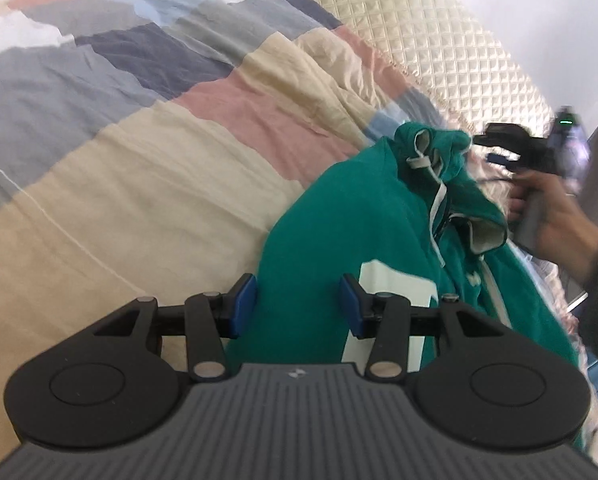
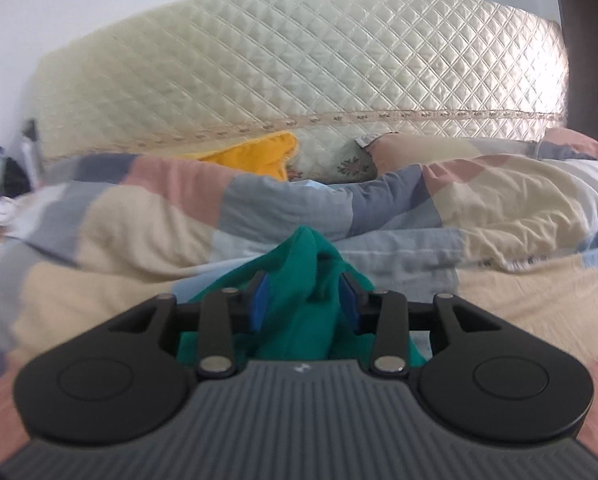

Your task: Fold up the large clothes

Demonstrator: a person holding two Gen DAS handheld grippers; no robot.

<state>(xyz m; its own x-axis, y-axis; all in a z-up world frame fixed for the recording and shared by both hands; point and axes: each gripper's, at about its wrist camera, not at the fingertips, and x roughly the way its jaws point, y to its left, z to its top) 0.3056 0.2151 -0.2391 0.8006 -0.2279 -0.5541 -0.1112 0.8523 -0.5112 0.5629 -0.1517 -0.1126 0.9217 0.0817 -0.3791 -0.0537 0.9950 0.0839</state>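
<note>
I have a green hoodie [image 1: 339, 216] lying on the patchwork duvet [image 1: 139, 160] of the bed, toward the right side of my left wrist view, with its hood and white drawstrings bunched at the far end and a white printed block on the chest near me. My left gripper [image 1: 297, 304] hovers over the near part of the garment with its blue pads [image 1: 243, 304] standing apart; green cloth shows in the gap, but the pads do not press on it, so I read it as released. In the same view a hand [image 1: 555, 216] holds my right gripper [image 1: 499, 152] just beyond the hood, blurred. From the right wrist view, a fold of green fabric rises between the right gripper [image 2: 305, 300] fingers; its jaws stand parted and I cannot tell for sure whether the pads touch the cloth. Behind the duvet stands a cream quilted headboard [image 2: 299, 72], with a yellow cloth [image 2: 259, 156] at its foot.
</note>
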